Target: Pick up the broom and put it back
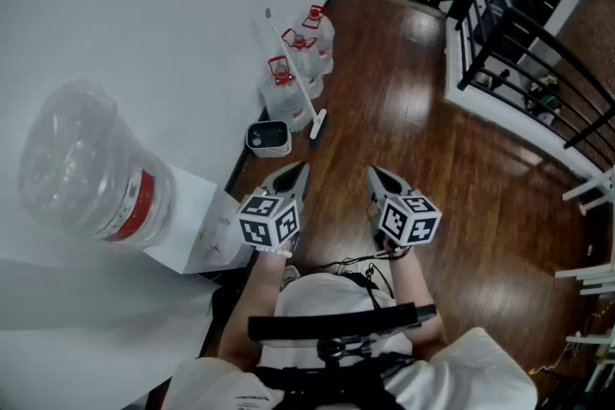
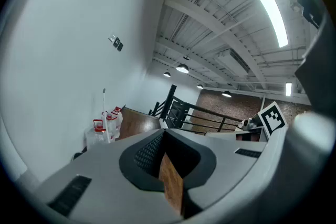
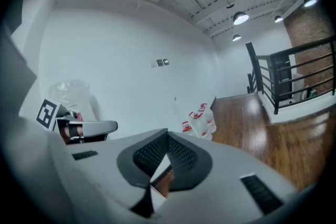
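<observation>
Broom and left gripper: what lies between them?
Head view: only bare wooden floor separates the left gripper from the broom; a white bin sits just aside, by the wall.

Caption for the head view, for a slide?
Left gripper and right gripper, shut and empty, face a broom leaning on the wall beside three water jugs.
</observation>
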